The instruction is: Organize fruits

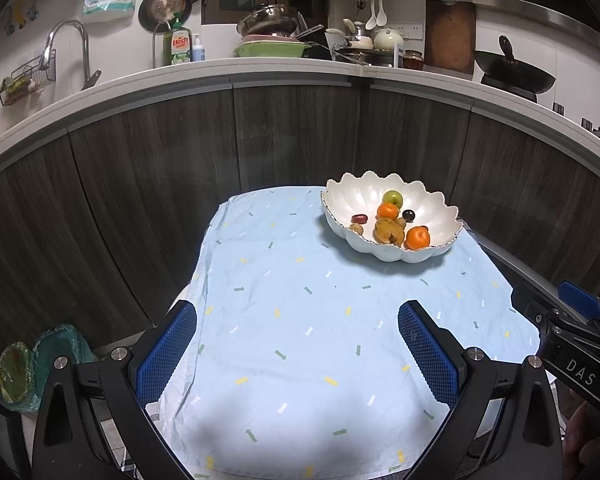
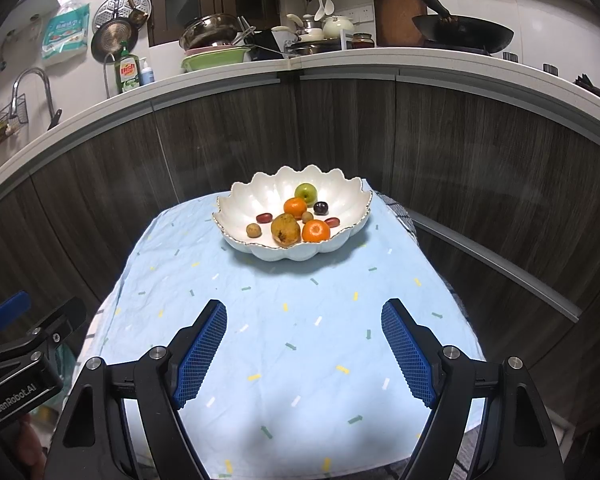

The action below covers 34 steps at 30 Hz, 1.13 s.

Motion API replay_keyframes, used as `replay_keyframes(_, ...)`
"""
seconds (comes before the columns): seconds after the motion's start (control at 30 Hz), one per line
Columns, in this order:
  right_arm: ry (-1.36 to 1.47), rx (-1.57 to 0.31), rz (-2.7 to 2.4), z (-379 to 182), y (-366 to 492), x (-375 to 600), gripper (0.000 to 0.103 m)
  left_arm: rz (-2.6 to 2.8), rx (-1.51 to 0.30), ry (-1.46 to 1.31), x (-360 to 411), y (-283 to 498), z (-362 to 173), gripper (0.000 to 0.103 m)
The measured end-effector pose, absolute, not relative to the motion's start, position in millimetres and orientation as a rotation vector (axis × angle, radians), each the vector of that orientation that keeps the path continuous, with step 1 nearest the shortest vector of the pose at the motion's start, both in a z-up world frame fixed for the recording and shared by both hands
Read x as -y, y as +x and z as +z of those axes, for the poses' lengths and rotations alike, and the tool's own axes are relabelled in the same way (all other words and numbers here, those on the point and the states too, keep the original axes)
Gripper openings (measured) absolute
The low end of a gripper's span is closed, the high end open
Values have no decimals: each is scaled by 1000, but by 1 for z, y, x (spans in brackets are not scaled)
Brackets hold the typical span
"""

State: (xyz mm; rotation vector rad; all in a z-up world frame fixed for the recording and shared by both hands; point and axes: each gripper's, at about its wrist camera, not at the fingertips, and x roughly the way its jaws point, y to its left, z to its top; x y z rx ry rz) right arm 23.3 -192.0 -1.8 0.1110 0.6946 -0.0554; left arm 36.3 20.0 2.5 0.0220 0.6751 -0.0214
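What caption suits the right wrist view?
Open right gripper hovers over blue tablecloth, facing a scalloped white bowl of fruit.

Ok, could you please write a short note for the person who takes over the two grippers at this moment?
Left gripper: open, empty, above the blue cloth.
Right gripper: open, empty, above the same cloth.
All visible fruit lies in the white scalloped bowl at the far end: green apple, two oranges, pear, several small fruits.
Done: no fruit lies on the cloth.
Left: probably nothing; check outside the views.
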Motion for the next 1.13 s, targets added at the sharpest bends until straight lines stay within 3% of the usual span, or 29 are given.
replay_keyframes(1.13,116,-705,-53,-4,24,189,80,-31,-674,22,-17,36,3,103)
